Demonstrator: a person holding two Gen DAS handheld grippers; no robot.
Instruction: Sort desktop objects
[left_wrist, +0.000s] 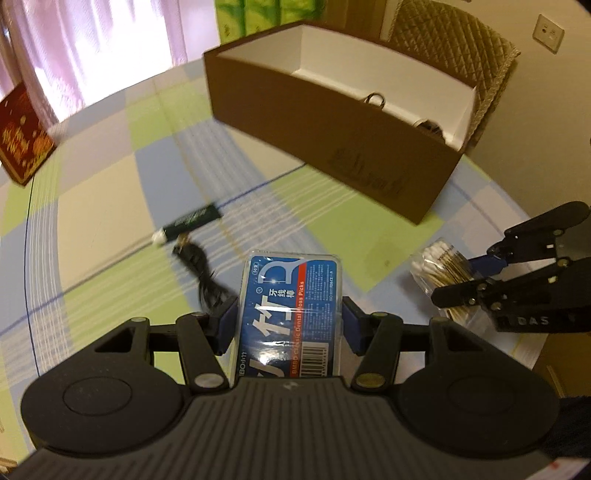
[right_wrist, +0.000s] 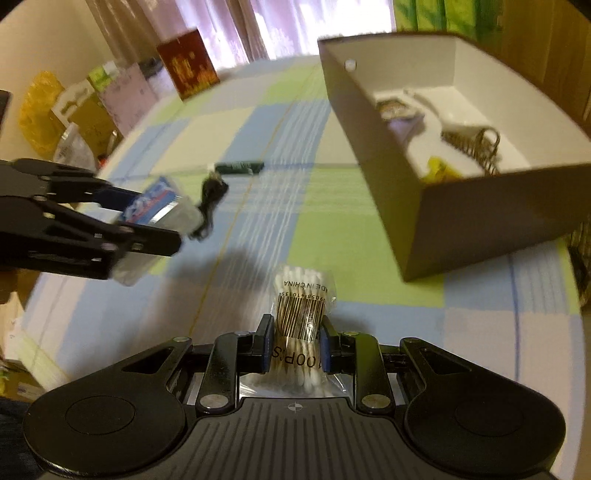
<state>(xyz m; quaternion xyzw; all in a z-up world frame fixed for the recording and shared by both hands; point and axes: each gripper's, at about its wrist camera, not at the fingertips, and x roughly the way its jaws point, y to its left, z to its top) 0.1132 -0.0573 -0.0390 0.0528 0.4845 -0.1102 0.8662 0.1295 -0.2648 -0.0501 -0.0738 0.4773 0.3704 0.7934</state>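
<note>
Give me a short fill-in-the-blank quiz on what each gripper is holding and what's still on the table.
The left gripper holds a blue pack of dental ____.
The right gripper holds a bag of cotton ____.
The cardboard box stands with its top ____.
Beside the green tube lies a ____ cable.

Missing: floss picks; swabs; open; black

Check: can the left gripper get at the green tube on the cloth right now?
Probably not as is: the left gripper is shut on the floss pick box. The green tube lies in the open, with a black cable beside it.
</note>
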